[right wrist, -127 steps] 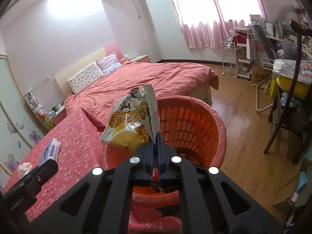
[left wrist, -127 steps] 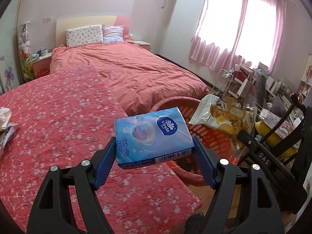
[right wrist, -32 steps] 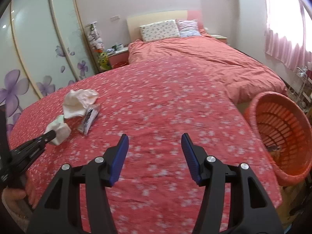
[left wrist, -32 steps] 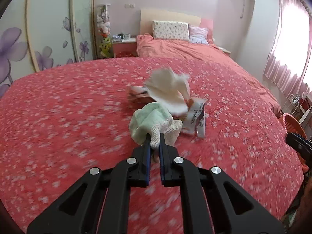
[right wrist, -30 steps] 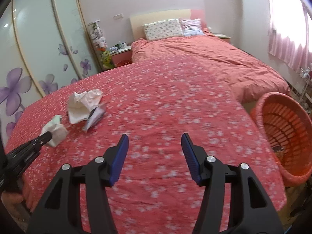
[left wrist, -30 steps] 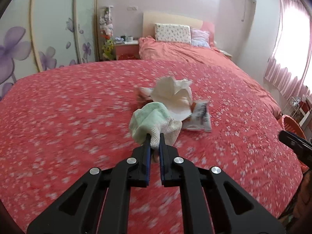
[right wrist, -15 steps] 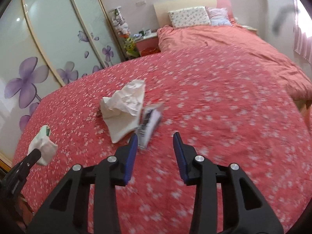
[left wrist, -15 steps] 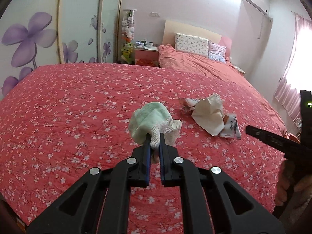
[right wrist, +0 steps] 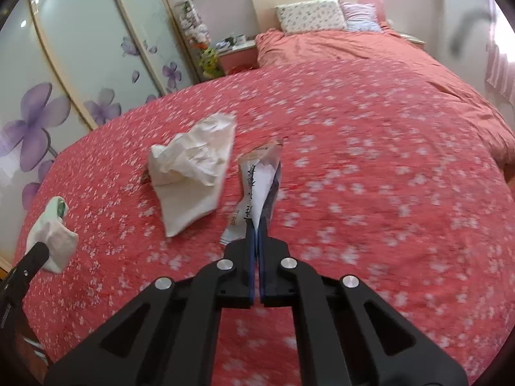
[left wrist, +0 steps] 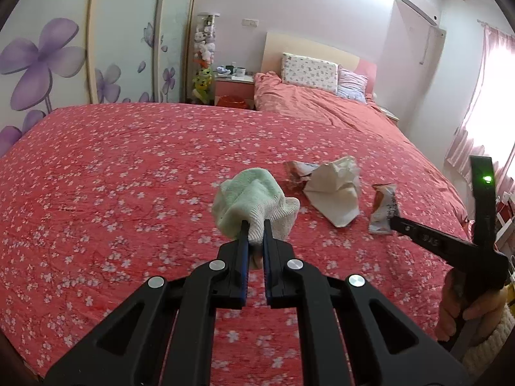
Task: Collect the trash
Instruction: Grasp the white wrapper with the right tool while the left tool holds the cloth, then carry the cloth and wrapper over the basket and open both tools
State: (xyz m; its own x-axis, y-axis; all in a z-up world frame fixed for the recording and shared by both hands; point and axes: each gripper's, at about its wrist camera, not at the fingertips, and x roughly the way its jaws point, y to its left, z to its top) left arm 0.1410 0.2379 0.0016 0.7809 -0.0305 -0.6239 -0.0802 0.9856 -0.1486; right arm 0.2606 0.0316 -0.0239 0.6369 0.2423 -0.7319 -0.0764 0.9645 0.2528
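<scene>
My left gripper (left wrist: 254, 225) is shut on a pale green and white balled cloth (left wrist: 254, 196), held just above the red flowered quilt (left wrist: 112, 177). My right gripper (right wrist: 256, 222) has its jaws closing tight on a silver snack wrapper (right wrist: 260, 180), whose near end is pinched between the pads. In the left wrist view the right gripper (left wrist: 394, 222) reaches in from the right, on the wrapper (left wrist: 383, 206). A crumpled white tissue (right wrist: 193, 173) lies just left of the wrapper. The cloth (right wrist: 51, 238) shows at the far left.
Another small wrapper (left wrist: 297, 169) pokes out behind the tissue (left wrist: 334, 193). A second bed with pillows (left wrist: 309, 69) lies beyond, a nightstand (left wrist: 233, 85) beside it. Wardrobe doors with purple flowers (left wrist: 42, 51) line the left. A person's hand (left wrist: 466, 308) grips the right tool.
My right gripper has swung left from the quilt's middle to the trash pile and gone from wide open to shut on the wrapper. The left gripper drifted left, still holding the cloth.
</scene>
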